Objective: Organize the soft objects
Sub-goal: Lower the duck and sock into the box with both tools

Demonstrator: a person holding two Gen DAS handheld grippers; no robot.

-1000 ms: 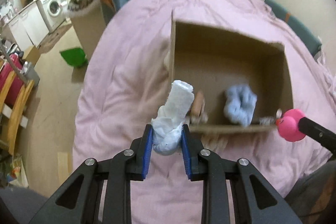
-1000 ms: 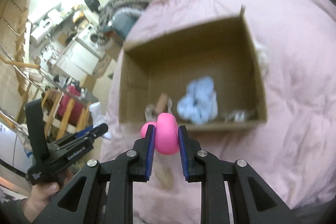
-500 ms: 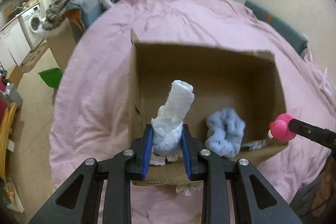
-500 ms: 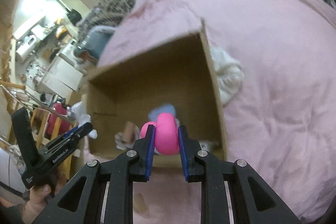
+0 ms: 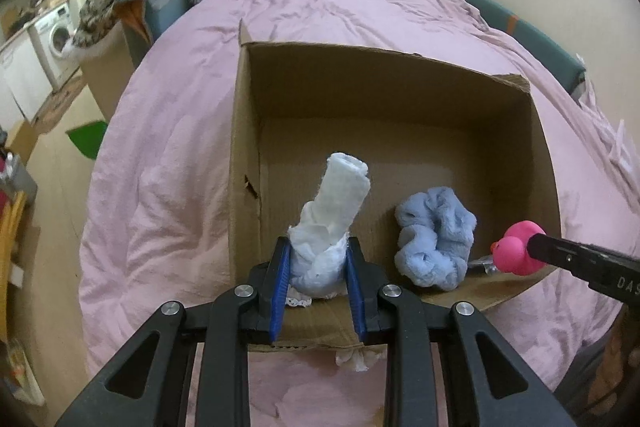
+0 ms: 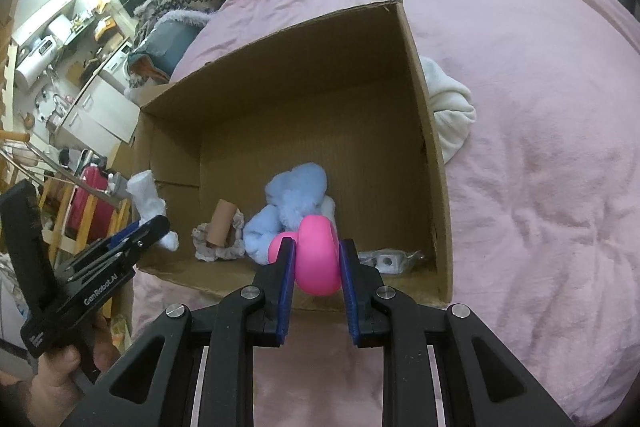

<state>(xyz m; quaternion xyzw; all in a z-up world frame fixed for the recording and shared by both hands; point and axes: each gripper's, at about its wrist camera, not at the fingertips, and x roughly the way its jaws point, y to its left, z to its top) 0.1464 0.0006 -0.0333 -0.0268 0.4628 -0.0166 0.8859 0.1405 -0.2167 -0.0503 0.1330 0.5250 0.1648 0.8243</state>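
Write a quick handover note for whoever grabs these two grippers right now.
Left gripper: jaws shut on the white sock, over the box's near left corner.
Right gripper: jaws shut on the pink duck, above the near wall.
Already in the box: blue scrunchie, a grey scrunchie around a cardboard tube.
Left: drop both in. A white cloth lies outside, against the box.

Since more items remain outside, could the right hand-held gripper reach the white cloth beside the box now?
Probably not yet: the right hand-held gripper is shut on the pink duck; the white cloth lies unobstructed.
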